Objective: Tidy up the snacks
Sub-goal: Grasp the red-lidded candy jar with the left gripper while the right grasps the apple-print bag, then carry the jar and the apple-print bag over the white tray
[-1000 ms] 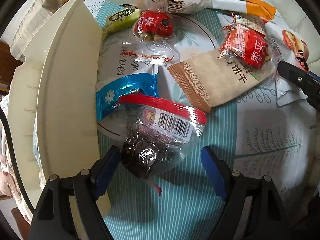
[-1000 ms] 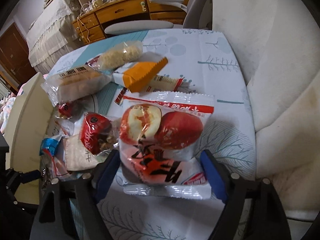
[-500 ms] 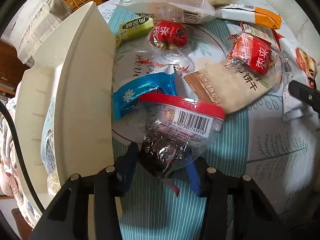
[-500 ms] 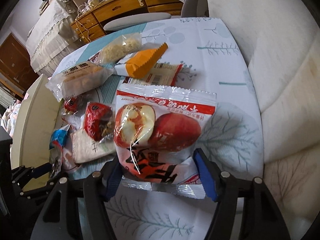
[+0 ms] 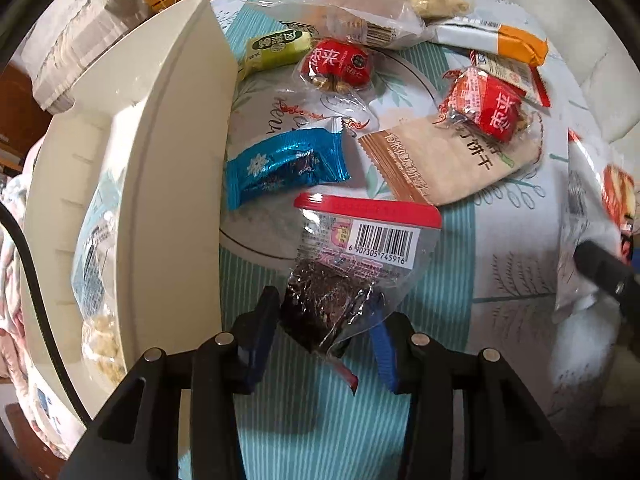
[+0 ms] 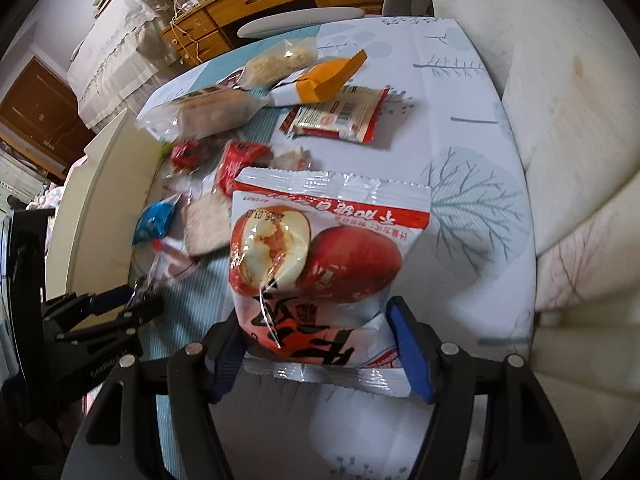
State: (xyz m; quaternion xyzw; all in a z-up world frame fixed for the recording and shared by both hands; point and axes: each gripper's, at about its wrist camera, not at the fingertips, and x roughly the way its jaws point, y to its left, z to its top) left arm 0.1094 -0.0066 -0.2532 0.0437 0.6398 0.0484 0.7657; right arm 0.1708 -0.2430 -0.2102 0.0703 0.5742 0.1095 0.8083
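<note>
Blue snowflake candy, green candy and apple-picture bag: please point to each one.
Blue snowflake candy (image 5: 286, 168): left wrist view, middle of wrapper.
Green candy (image 5: 276, 50): left wrist view, middle of wrapper.
Apple-picture bag (image 6: 348, 258): right wrist view, on the printed whole apple.

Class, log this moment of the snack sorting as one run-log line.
left gripper: shut on dark snack | right gripper: shut on apple packet | bin: beside pile

table (image 6: 460, 92) | patterned cloth; snack packets (image 5: 448, 168), probably a plate (image 5: 256, 246)
</note>
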